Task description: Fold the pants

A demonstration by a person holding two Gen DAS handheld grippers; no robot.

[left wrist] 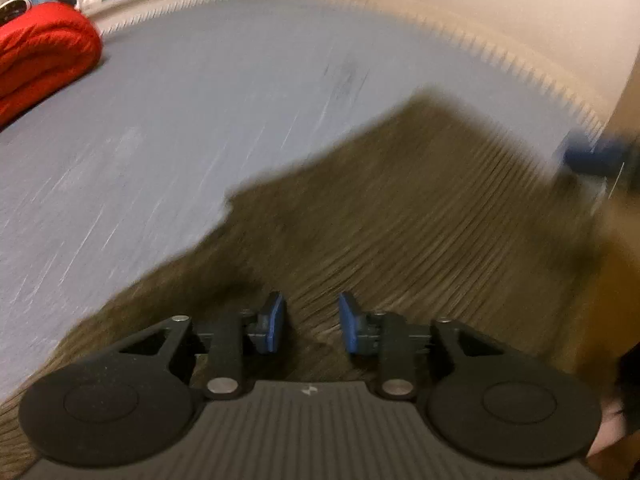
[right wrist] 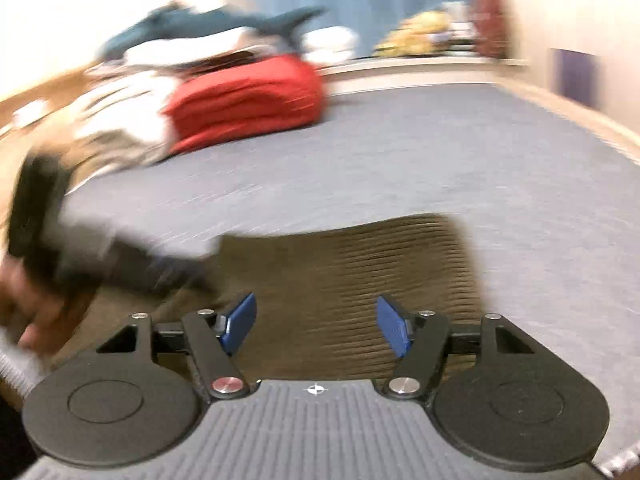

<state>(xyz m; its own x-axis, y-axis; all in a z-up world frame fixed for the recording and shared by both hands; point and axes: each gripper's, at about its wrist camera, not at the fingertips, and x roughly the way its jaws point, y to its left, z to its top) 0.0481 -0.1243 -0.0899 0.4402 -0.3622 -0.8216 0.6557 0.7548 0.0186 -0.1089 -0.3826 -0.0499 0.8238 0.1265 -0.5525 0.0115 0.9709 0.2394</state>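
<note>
Olive-brown corduroy pants (left wrist: 400,216) lie flat on a grey-blue mat (left wrist: 200,128). Both views are motion-blurred. My left gripper (left wrist: 312,322) hovers just over the near part of the pants, jaws open and empty. My right gripper (right wrist: 316,326) is also open and empty, above the pants (right wrist: 360,272), whose far edge lies ahead of it. In the right wrist view the left gripper and the hand holding it show as a dark blur (right wrist: 36,232) at the left. In the left wrist view the right gripper's blue pad shows as a blur (left wrist: 596,156) at the far right.
A folded red garment (left wrist: 44,60) lies at the mat's far left, also in the right wrist view (right wrist: 248,100). Behind it sit a pile of clothes and a teal plush toy (right wrist: 216,24). The mat (right wrist: 440,152) ends at a fringed edge (left wrist: 480,52) by a cream wall.
</note>
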